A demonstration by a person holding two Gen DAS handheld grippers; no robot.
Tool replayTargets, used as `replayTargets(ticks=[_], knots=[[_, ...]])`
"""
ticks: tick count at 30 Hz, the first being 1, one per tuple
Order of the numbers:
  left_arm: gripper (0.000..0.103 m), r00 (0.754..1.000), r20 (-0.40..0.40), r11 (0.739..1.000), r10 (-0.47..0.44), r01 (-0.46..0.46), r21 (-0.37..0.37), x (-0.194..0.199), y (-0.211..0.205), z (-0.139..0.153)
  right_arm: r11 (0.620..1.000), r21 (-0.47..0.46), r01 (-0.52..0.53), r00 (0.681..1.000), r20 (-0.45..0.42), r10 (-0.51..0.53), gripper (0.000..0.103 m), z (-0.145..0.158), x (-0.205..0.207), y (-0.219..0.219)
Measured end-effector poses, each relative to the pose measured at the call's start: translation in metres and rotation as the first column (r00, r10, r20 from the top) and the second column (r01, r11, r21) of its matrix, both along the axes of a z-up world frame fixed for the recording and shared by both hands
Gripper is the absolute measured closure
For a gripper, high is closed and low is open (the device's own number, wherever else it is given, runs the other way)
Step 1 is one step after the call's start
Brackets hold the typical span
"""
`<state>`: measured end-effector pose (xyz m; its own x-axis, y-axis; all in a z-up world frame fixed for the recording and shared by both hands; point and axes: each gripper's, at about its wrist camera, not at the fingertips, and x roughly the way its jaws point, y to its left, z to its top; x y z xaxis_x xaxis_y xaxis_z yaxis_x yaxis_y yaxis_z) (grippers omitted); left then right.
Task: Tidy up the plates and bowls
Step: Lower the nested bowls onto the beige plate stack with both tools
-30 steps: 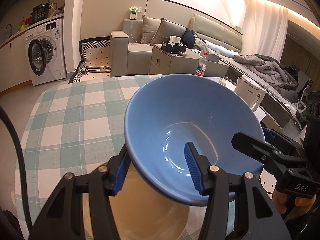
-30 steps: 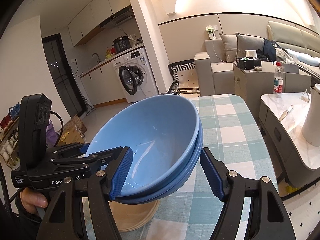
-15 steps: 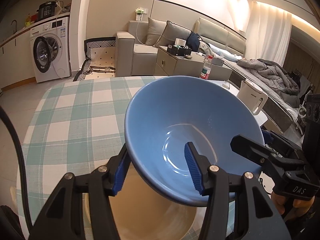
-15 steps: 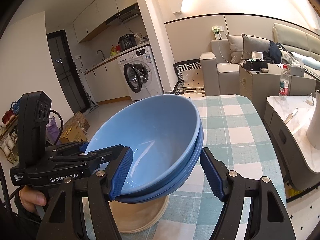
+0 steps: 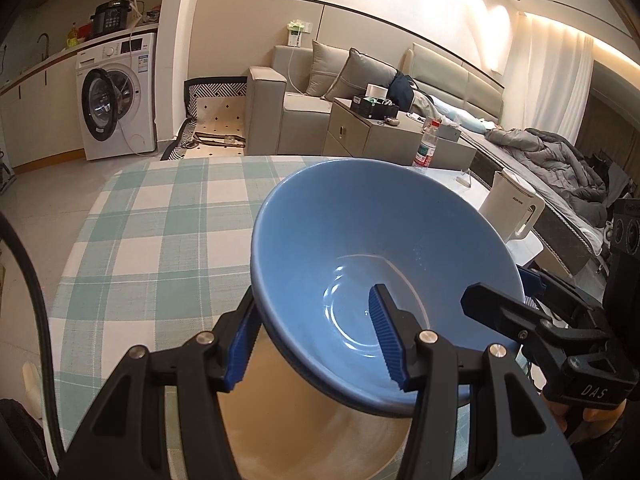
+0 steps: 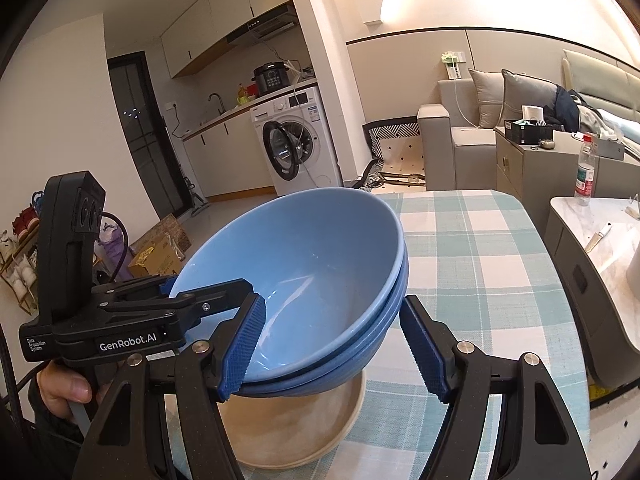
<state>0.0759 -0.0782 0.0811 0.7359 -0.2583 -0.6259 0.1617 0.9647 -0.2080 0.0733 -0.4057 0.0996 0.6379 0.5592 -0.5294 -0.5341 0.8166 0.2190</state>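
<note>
Nesting blue bowls [image 6: 320, 264], tilted, above beige plate [image 6: 296, 428].

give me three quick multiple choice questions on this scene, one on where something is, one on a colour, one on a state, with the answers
1. What lies right under the blue bowls?
A. a metal rack
B. a cream plate
C. a folded towel

2. What colour is the tablecloth?
A. red stripes
B. plain black
C. green and white check

3. How does the left claw sit on the blue bowls?
A. one finger inside the rim, one outside
B. both fingers high above, clear of them
C. both fingers under the base

Answers:
1. B: the cream plate shows directly beneath the bowls in both wrist views.
2. C: pale green and white squares cover the table.
3. A: in the left wrist view the bowl wall runs between its two blue pads.
</note>
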Motion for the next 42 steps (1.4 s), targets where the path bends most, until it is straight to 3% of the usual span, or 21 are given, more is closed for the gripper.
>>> replayTargets(ticks=[42], knots=[[0.05, 0.995, -0.042, 0.996, 0.086, -0.085, 0.02, -0.016, 0.049, -0.039, 0.992, -0.08, -0.101, 0.993, -0.07, 0.095, 0.031, -0.048, 0.003, 0.056]])
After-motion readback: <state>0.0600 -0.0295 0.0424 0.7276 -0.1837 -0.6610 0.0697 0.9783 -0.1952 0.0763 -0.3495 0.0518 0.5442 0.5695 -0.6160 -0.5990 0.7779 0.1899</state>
